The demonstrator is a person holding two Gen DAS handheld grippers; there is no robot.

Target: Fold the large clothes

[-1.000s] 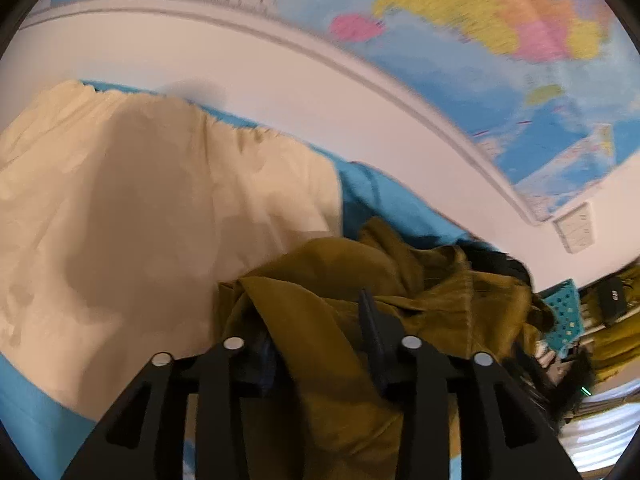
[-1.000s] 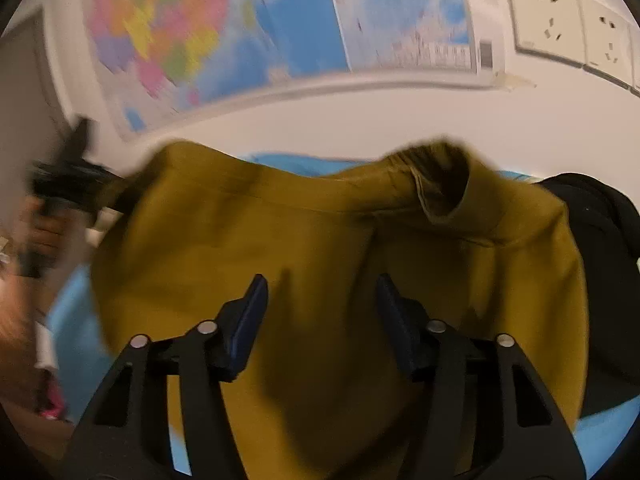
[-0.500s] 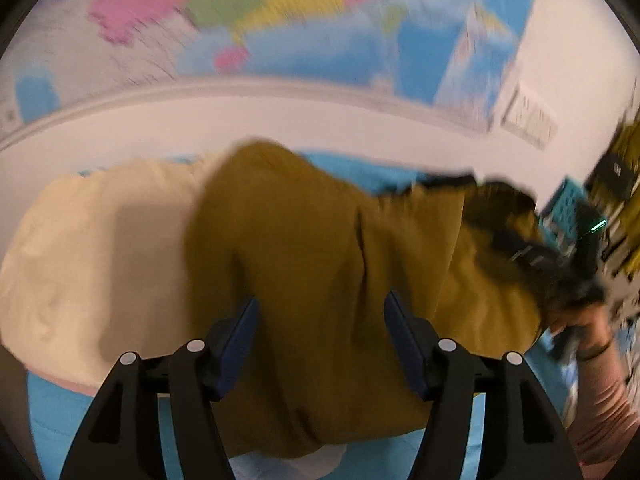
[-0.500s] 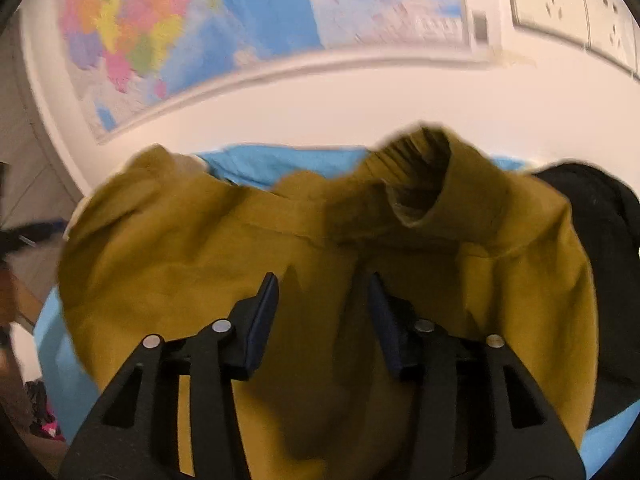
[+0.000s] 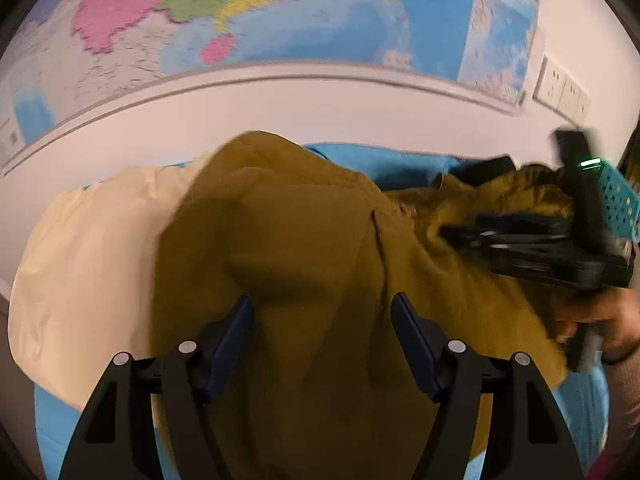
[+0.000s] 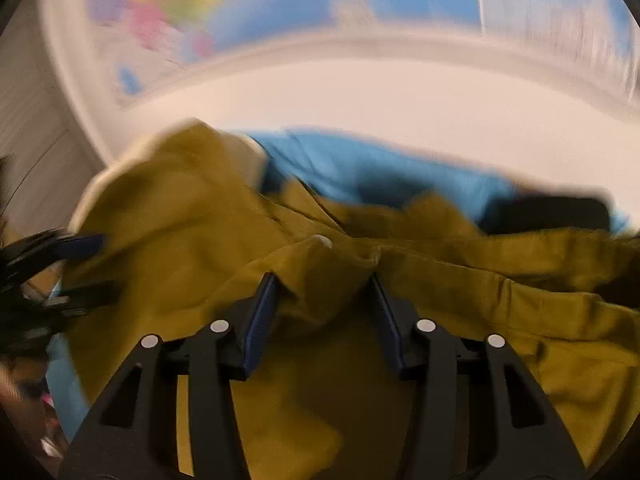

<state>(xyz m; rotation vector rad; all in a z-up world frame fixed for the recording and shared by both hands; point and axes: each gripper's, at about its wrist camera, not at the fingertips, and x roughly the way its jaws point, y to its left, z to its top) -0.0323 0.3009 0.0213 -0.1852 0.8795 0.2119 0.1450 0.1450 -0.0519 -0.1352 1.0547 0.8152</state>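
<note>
Lying rumpled across the bright blue cloth-covered surface [image 5: 404, 162] is a large mustard-yellow garment of matte woven cotton [image 5: 304, 248], its soft folds running from the near edge toward the white wall. Its left part overlaps a pale cream fabric sheet [image 5: 92, 264] spread flat on the left.

The left gripper [image 5: 322, 320], black plastic with dark blue pads, hangs over the near middle of the garment; its jaws have just been opening and stand wide apart, the cloth lying beneath them and not pinched.

The right gripper [image 6: 322, 298] sits over a raised ridge of the same garment near a seam. Its jaws have just been closing and the bunched fold stands between the pads, which press against it on both sides. In the left wrist view this gripper [image 5: 452, 234] shows blurred at the right, held by a hand [image 5: 596, 320].

A crumpled black garment [image 6: 552, 212] lies at the far right, and a colourful glossy paper wall map [image 5: 248, 12] hangs above.
</note>
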